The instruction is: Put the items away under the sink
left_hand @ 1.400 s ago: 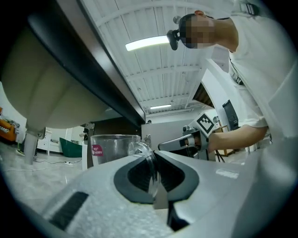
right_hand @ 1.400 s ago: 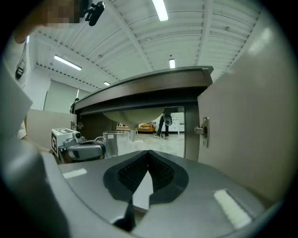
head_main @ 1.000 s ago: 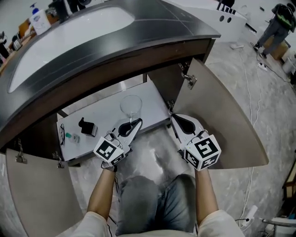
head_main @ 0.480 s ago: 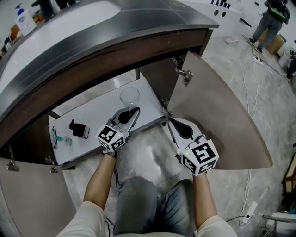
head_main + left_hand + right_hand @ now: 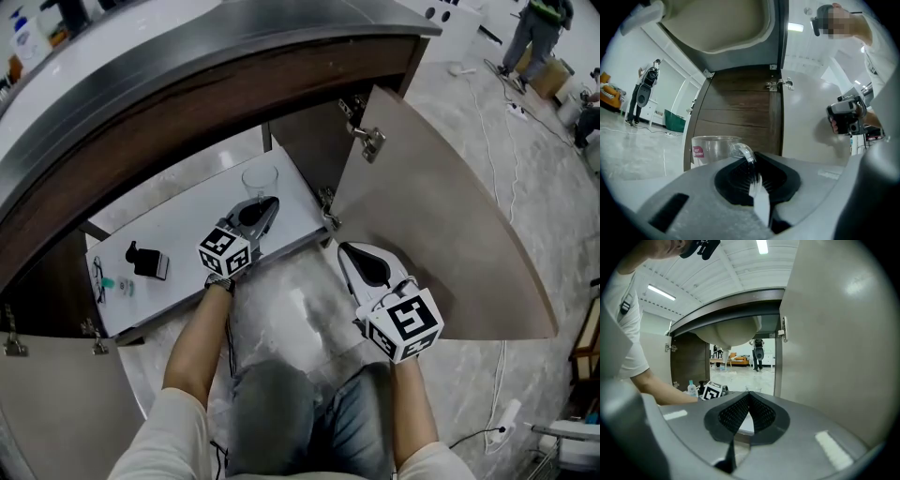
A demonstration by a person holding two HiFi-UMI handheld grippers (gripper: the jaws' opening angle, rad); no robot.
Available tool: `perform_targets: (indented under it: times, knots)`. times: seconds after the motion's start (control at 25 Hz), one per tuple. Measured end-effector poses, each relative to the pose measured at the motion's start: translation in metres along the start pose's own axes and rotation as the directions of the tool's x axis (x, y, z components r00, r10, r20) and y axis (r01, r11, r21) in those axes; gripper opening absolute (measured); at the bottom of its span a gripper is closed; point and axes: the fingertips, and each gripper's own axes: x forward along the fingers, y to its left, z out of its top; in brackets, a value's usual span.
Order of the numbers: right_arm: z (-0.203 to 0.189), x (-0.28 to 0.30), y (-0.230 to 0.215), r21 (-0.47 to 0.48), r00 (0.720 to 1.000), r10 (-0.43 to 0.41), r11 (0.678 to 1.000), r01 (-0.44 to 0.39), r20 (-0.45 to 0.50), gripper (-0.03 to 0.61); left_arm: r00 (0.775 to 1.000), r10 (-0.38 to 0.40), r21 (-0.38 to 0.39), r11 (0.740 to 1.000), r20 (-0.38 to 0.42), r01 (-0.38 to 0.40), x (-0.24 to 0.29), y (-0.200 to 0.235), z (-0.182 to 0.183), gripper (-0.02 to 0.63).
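A clear glass cup (image 5: 260, 178) with a red label stands on the white cabinet shelf (image 5: 187, 225) under the sink. My left gripper (image 5: 264, 202) reaches into the cabinet and is shut on the cup's near rim. The left gripper view shows the cup (image 5: 712, 149) just beyond the jaws, with a piece of its glass edge pinched between them. Over the marble floor in front of the cabinet, my right gripper (image 5: 350, 253) is shut with nothing in it. It lies beside the open right door (image 5: 441, 216).
On the shelf's left part lie a black object (image 5: 145, 260), a pair of glasses (image 5: 97, 274) and a small green-capped bottle (image 5: 125, 284). The left door (image 5: 56, 412) also hangs open. A hinge (image 5: 367, 141) juts from the right door. A person (image 5: 539, 28) stands far off.
My left gripper has carried the cup farther back onto the shelf. The right gripper has drawn back slightly toward me.
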Motion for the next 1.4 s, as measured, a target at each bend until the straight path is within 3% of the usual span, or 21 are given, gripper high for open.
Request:
perform_targets:
  times: [1.0, 1.2, 1.4]
  knots:
    - [-0.024, -0.017, -0.004, 0.004, 0.998, -0.033, 0.999, 0.033, -0.054, 0.008, 0.995, 0.064, -0.029, 0.997, -0.077, -0.067, 0.050, 0.047, -0.040, 0.011]
    - [-0.027, -0.018, -0.001, 0.009, 0.998, -0.032, 0.999, 0.032, -0.055, 0.009, 0.981, 0.112, -0.024, 0.993, -0.159, -0.117, 0.053, 0.053, -0.051, 0.008]
    - [-0.027, -0.018, 0.001, -0.003, 0.998, -0.022, 1.000, 0.021, -0.060, 0.009, 0.974, 0.094, -0.013, 0.995, -0.208, -0.099, 0.055, 0.048, -0.058, 0.008]
